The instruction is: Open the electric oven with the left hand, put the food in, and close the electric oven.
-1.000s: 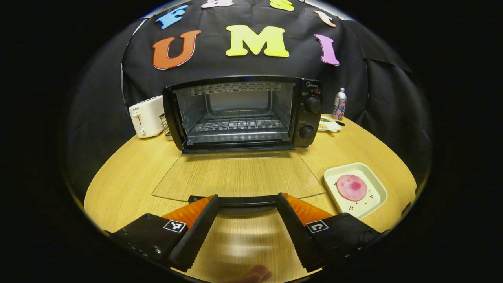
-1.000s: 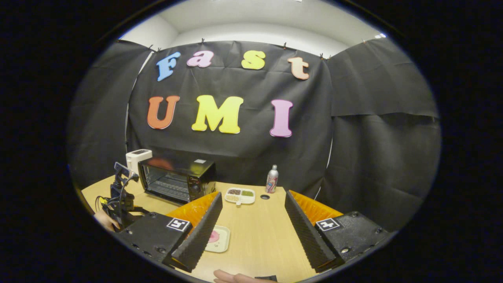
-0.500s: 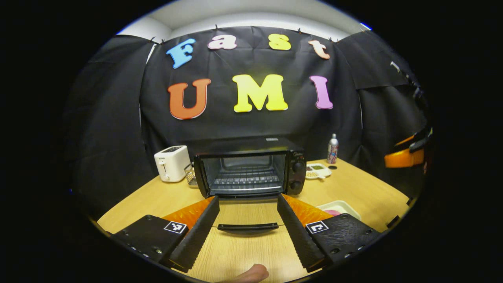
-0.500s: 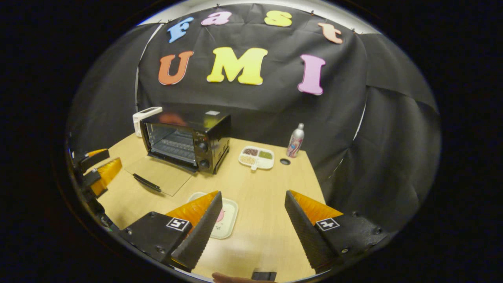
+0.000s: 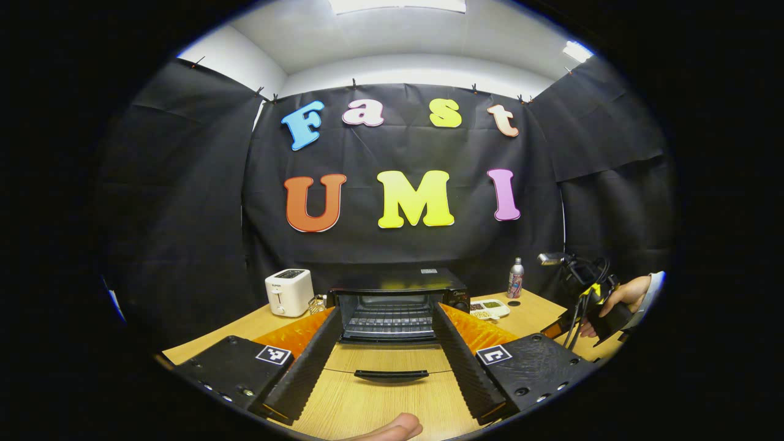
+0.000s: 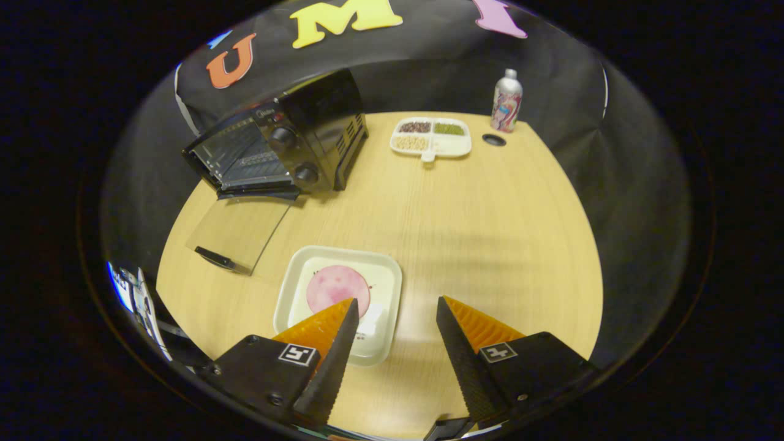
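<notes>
Hovering with fingers spread, the right gripper (image 6: 392,334) hung above the pink round slice (image 6: 337,290) on its cream square tray (image 6: 387,288). The left gripper (image 5: 383,346), fingers likewise apart, faced the black electric oven (image 5: 398,306), its glass door (image 5: 392,367) flat on the wooden worktop (image 5: 380,404).

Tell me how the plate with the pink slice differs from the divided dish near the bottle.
The plate is one open well holding a single pink slice; the divided dish has compartments of small dark, green and pale bits. The plate lies right before the right gripper; the dish sits far back beside the oven. Both are whitish.
</notes>
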